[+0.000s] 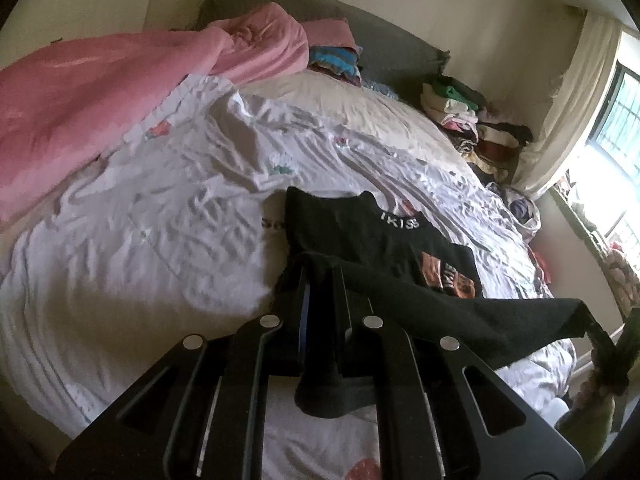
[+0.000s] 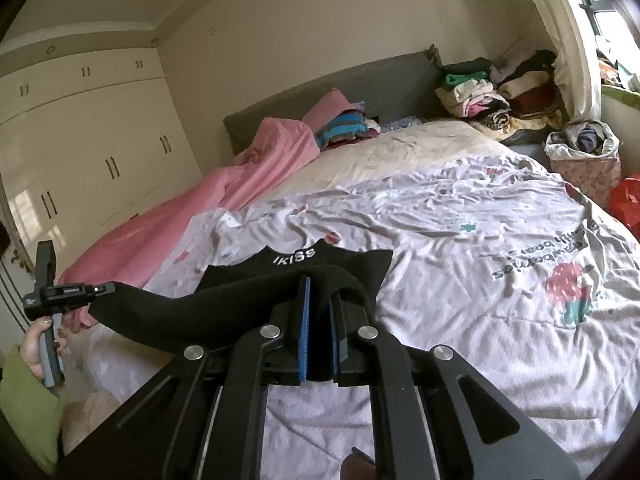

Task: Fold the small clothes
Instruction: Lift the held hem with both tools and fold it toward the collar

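Observation:
A small black T-shirt (image 1: 360, 232) with a white neck label and an orange print lies partly on the white bedsheet (image 1: 140, 240). Its near edge is lifted and stretched between both grippers. My left gripper (image 1: 320, 276) is shut on one end of that edge. My right gripper (image 2: 320, 292) is shut on the other end of the shirt (image 2: 240, 300). The left gripper also shows at the left of the right wrist view (image 2: 100, 289), and the right gripper at the right edge of the left wrist view (image 1: 592, 324).
A pink blanket (image 1: 80, 92) covers the bed's left side. Folded clothes (image 1: 336, 60) lie by the grey headboard (image 2: 340, 80). A clothes pile (image 2: 500, 92) fills the far right corner. A full laundry bag (image 2: 584, 156) stands beside the bed. Wardrobes (image 2: 80, 140) line the left wall.

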Tool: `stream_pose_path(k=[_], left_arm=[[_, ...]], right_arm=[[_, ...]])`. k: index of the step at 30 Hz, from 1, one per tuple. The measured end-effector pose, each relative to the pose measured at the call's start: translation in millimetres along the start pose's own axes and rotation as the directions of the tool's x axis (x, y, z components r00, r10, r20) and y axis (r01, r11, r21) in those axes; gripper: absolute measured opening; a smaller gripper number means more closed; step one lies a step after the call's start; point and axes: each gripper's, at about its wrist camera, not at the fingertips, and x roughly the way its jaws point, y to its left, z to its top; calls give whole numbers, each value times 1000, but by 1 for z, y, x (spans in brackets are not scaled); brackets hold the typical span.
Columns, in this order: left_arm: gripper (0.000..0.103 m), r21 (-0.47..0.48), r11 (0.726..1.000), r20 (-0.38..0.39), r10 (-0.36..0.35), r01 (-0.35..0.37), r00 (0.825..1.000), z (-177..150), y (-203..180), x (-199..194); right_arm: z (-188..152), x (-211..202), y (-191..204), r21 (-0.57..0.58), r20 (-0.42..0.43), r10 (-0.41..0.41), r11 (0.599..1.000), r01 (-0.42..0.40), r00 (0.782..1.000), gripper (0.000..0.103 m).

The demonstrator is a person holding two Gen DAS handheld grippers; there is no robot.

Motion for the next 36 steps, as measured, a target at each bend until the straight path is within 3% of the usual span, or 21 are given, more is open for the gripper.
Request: stream_pose_path(k=[18, 36], left_arm=[[4, 59, 996, 49, 59, -62, 997, 37, -16, 30], [4, 99, 990, 30, 100, -102, 995, 59, -17, 80]], right_arm=[[26, 37, -5, -29, 45, -63, 997, 65, 997, 7], [34, 96, -23, -37, 2, -137, 990, 137, 991, 7]])
